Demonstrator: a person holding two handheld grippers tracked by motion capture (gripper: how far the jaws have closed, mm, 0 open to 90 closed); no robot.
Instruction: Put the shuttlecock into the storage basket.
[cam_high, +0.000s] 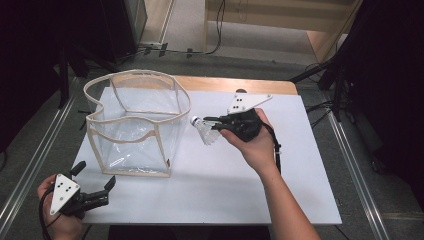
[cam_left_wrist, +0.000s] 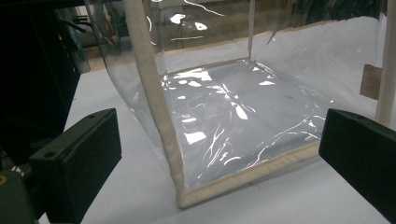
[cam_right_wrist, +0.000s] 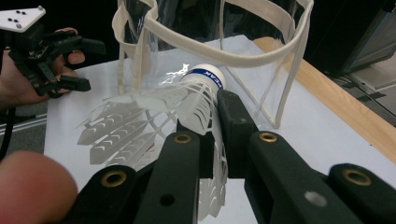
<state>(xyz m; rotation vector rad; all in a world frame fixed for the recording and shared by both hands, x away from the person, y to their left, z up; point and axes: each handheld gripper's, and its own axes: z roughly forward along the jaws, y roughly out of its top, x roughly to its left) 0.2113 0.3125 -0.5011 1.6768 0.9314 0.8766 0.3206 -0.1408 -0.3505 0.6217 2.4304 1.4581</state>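
Observation:
A white feather shuttlecock (cam_high: 206, 131) with a blue-banded cork (cam_right_wrist: 205, 77) is pinched in my right gripper (cam_high: 214, 125), which is shut on its feather skirt and held above the white board, just right of the bag. The clear plastic bag (cam_high: 135, 122) with beige trim stands open-topped on the board's left half; its near corner seam (cam_left_wrist: 161, 116) rises between my left jaws. My left gripper (cam_high: 95, 181) rests at the board's front-left corner, open, with nothing between its jaws, pointing at the bag's front side.
The white board (cam_high: 225, 190) lies on a wooden table (cam_high: 240, 84). Metal rails (cam_high: 350, 165) run along both sides. Dark stands and cables sit on the floor behind the table. The left hand with its gripper (cam_right_wrist: 56, 60) shows far off in the right gripper view.

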